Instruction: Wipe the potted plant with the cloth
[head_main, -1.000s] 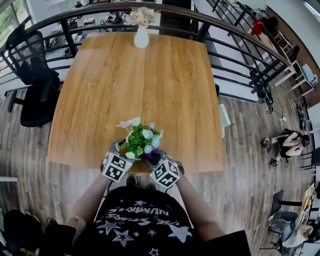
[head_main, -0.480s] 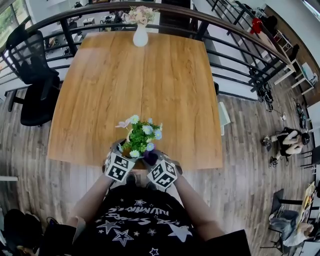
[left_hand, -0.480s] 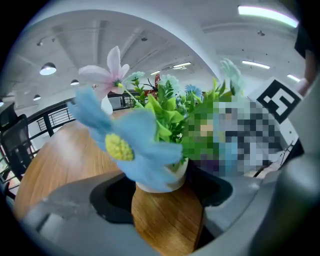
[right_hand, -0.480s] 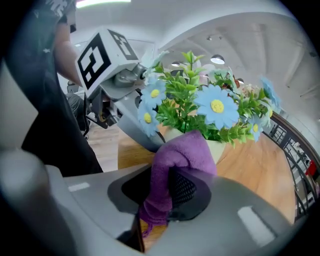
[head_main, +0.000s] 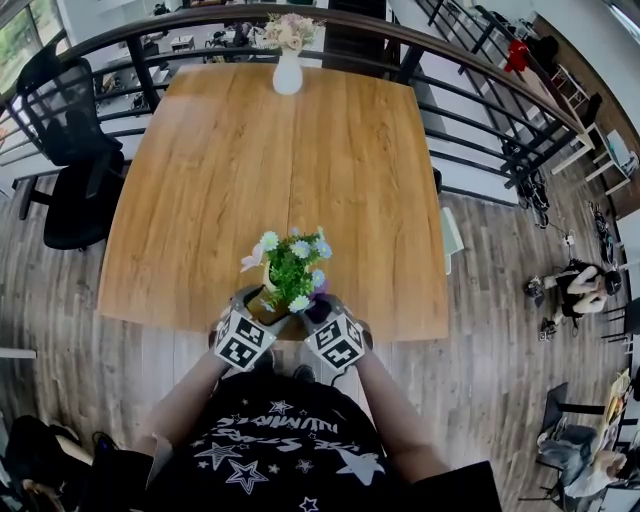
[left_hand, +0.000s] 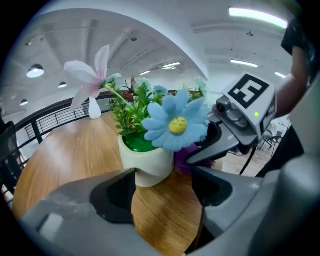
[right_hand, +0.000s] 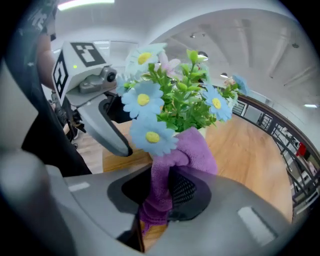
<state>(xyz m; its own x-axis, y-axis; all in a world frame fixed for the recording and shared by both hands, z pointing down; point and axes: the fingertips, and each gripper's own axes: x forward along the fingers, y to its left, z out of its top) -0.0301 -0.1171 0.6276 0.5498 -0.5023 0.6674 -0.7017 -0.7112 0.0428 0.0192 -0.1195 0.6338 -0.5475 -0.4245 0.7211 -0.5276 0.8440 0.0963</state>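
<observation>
Table (head_main: 200, 200): potted plant (head_main: 290, 270) near edge, vase (head_main: 287, 75) far edge.

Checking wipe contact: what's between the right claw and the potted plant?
The purple cloth, pinched in the right claw, bunched against the potted plant; shown in right gripper view.

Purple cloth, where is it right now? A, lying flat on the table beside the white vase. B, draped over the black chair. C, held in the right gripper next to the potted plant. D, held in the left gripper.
C: the right gripper view shows the purple cloth clamped in the right gripper, bunched up right by the potted plant.
</observation>
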